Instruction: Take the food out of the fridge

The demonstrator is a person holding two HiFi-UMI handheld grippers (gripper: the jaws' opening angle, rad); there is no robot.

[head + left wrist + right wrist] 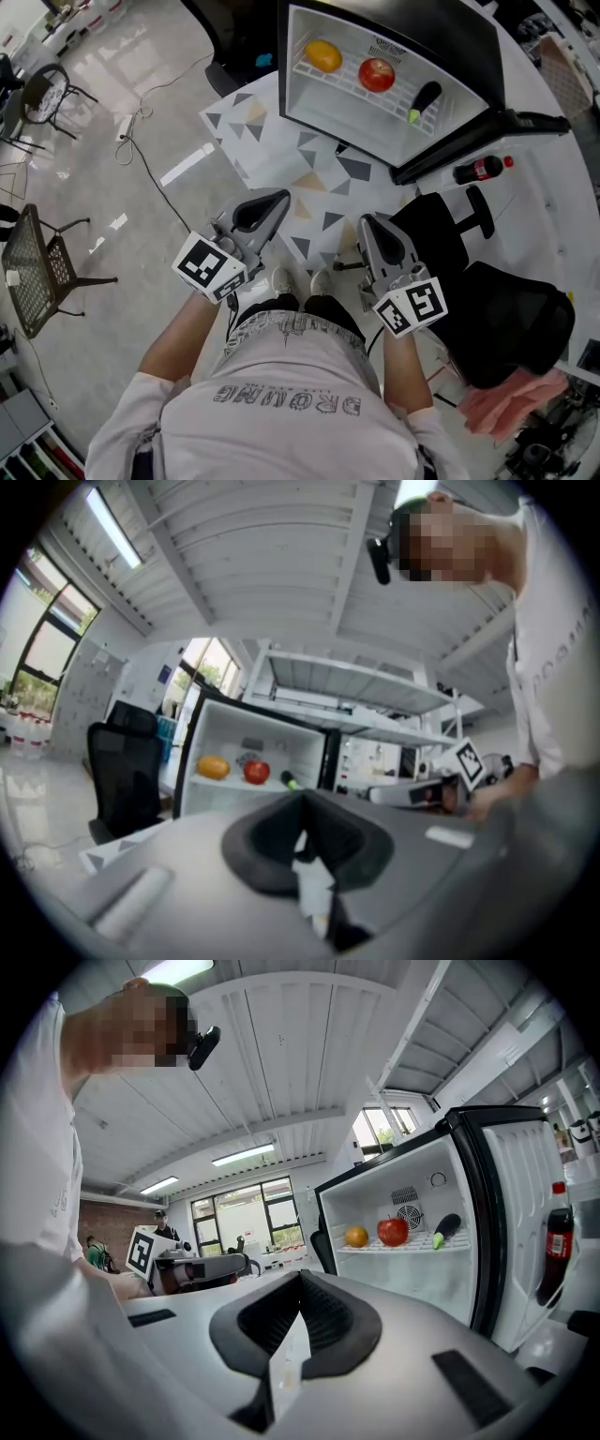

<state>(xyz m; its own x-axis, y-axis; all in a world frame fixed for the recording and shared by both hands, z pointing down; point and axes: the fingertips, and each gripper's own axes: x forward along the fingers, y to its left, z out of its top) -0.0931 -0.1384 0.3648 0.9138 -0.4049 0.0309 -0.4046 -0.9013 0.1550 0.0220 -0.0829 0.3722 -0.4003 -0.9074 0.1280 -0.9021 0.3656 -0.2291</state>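
Note:
The small fridge (461, 66) stands open ahead of me. On its white wire shelf lie an orange (323, 55), a red apple (377, 74) and a dark eggplant (424, 100) with a green stem. The right gripper view shows the same row: orange (356, 1237), apple (392, 1231), eggplant (444, 1230). My left gripper (265, 208) and right gripper (375, 225) are held side by side in front of my waist, well short of the fridge. Both point toward it, shut and with nothing in them.
A cola bottle (481, 170) stands in the fridge door (525, 122). A black office chair (487, 309) is close on my right, with pink cloth (511, 398) beside it. The fridge stands on a patterned mat (281, 159). A mesh chair (42, 267) and a floor cable (141, 150) lie to the left.

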